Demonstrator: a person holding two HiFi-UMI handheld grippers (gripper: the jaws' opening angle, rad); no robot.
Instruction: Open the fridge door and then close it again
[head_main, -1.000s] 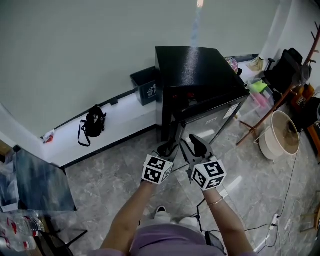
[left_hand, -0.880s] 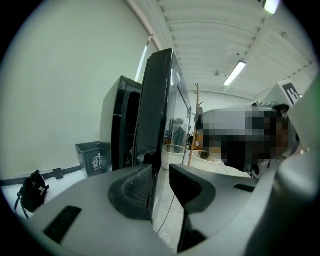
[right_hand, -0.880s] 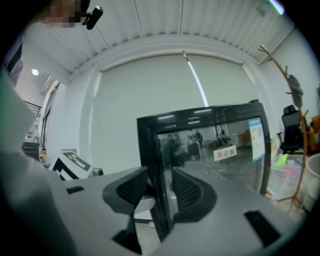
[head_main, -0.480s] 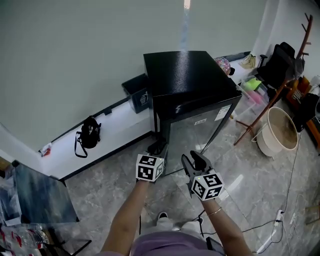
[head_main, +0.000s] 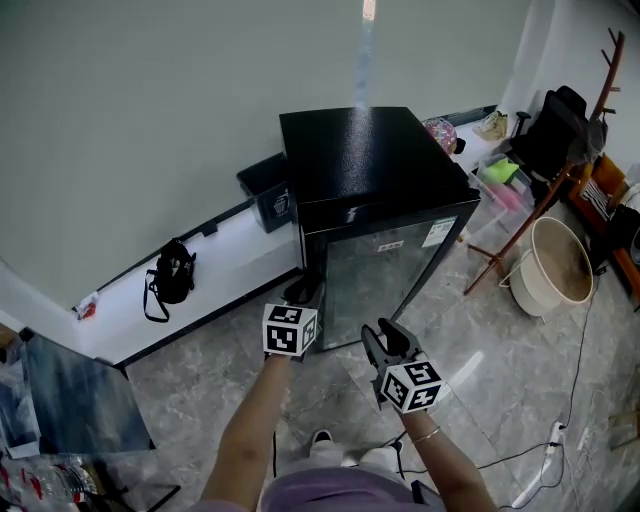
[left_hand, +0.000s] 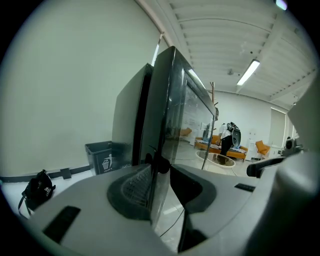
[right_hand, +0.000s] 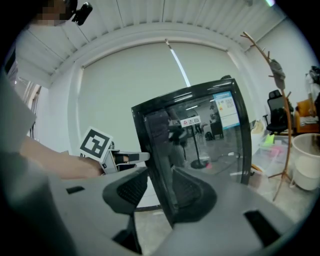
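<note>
A black fridge (head_main: 375, 160) with a glass door (head_main: 385, 270) stands against the wall, and the door lies flat against the cabinet. My left gripper (head_main: 302, 292) is at the door's left edge. In the left gripper view the door (left_hand: 180, 115) edge runs between the left gripper's (left_hand: 161, 187) pads and fills the gap, so it is shut on that edge. My right gripper (head_main: 388, 338) hangs lower, in front of the door and apart from it. It (right_hand: 156, 192) is open with nothing between its pads, and the door (right_hand: 200, 140) shows beyond them.
A dark waste bin (head_main: 262, 190) stands left of the fridge and a black bag (head_main: 168, 275) lies on the white ledge. A cream tub (head_main: 550, 265), a wooden coat stand (head_main: 540, 210) and a black chair (head_main: 555, 130) crowd the right. A cable (head_main: 560, 435) crosses the floor.
The fridge door has swung from ajar to flat against the cabinet, with the left gripper following its edge. The right gripper has dropped lower and come back from the door.
</note>
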